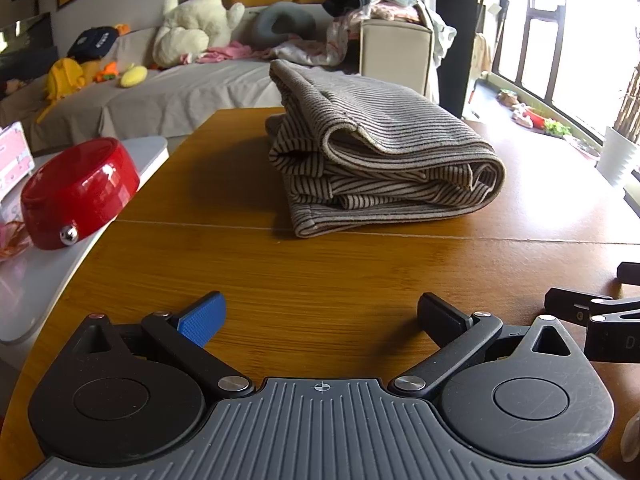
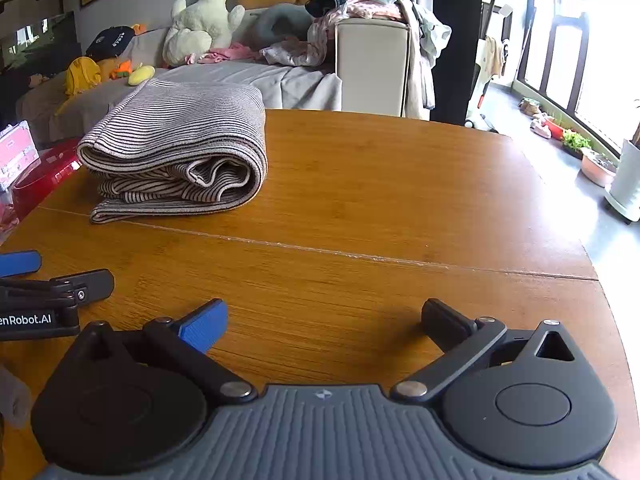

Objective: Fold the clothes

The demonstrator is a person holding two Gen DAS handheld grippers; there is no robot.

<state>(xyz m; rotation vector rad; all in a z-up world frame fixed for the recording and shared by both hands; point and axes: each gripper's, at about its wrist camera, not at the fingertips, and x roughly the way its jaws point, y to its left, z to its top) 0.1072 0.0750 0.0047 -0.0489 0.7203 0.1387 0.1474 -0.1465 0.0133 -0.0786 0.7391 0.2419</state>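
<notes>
A beige garment with thin dark stripes (image 1: 384, 152) lies folded in a thick stack on the wooden table (image 1: 280, 272). In the right wrist view the same striped garment (image 2: 180, 148) sits at the left, on the table (image 2: 380, 208). My left gripper (image 1: 320, 314) is open, low over the table, well short of the garment, with nothing between its fingers. My right gripper (image 2: 324, 320) is open too, to the right of the left one and also apart from the garment. The left gripper's fingers (image 2: 24, 262) show at the left edge of the right wrist view.
A red bowl (image 1: 76, 196) stands on a white side surface (image 1: 44, 292) left of the table. Behind the table is a grey sofa (image 1: 180, 88) with plush toys and a heap of clothes (image 1: 380, 0) on a beige box. A white planter (image 2: 626, 176) stands on the floor at right.
</notes>
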